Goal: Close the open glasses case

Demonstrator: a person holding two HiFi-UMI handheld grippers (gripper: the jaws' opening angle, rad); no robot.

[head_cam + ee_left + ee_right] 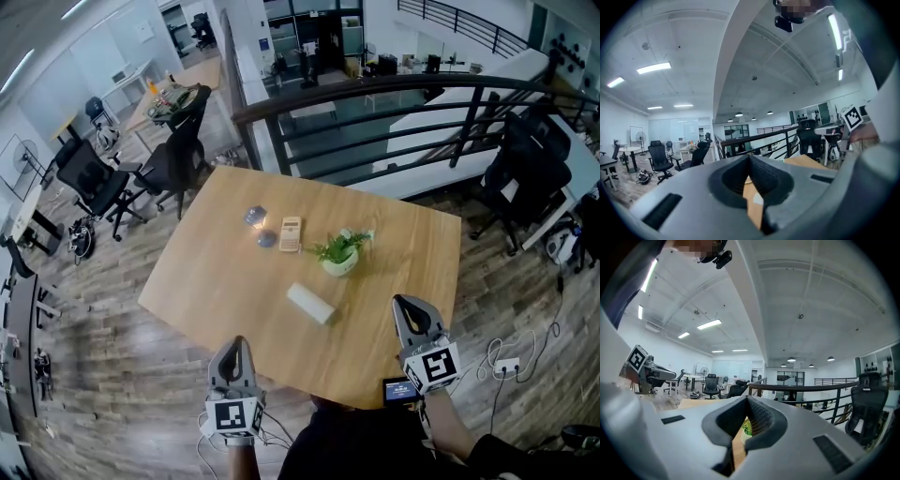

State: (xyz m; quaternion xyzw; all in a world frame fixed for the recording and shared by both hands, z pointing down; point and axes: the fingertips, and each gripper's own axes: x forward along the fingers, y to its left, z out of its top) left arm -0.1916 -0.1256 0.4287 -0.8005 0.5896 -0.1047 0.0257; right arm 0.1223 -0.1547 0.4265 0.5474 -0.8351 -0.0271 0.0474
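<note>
A white oblong glasses case [310,303] lies near the middle of the wooden table [216,281], slanted; from the head view I cannot tell how its lid stands. My left gripper [236,343] hovers at the table's near edge, below and left of the case, its tips together with nothing between them. My right gripper [403,302] is over the near right part of the table, to the right of the case, also shut and empty. In the left gripper view the left gripper [750,159] shows a white patch [758,199] below its meeting tips. In the right gripper view the right gripper [749,400] points level.
A small green plant in a white pot [340,255] stands just beyond the case. A beige flat calculator-like thing [291,233] and two round bluish pieces [255,216] lie farther back. A dark railing [375,94] runs behind the table; office chairs [178,159] stand around.
</note>
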